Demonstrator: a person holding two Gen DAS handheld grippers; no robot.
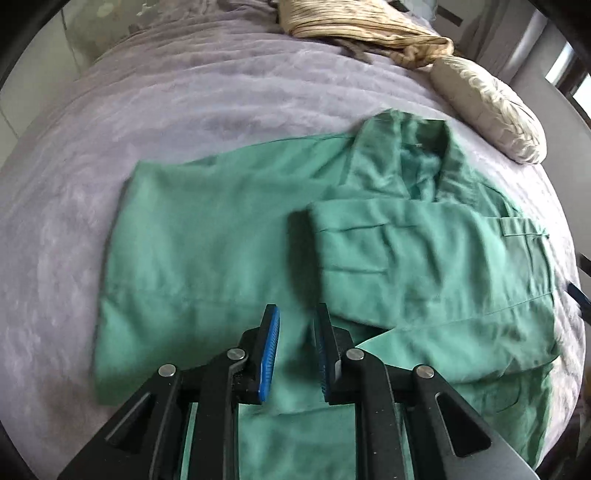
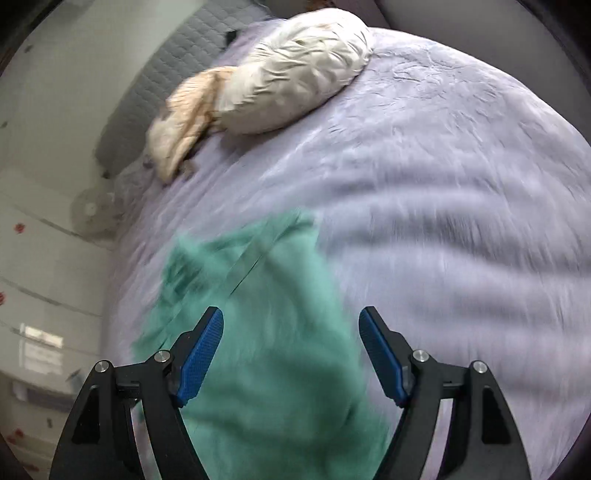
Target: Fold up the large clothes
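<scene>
A large green shirt (image 1: 229,236) lies spread on the lilac bedspread (image 1: 147,110), its collar (image 1: 417,155) toward the pillow. One sleeve (image 1: 406,251) is folded across the body. My left gripper (image 1: 297,310) hovers just over the shirt's near part. Its blue pads stand a narrow gap apart, and no cloth is between them. In the right wrist view the picture is blurred. My right gripper (image 2: 291,314) is wide open above the green shirt (image 2: 280,369) with nothing held between its fingers.
A white pillow (image 1: 491,114) (image 2: 295,70) lies at the bed's far end beside a beige striped cloth (image 1: 369,29) (image 2: 184,114). A fan (image 2: 92,214) stands off the bed's left edge. Bare bedspread (image 2: 461,221) stretches to the right of the shirt.
</scene>
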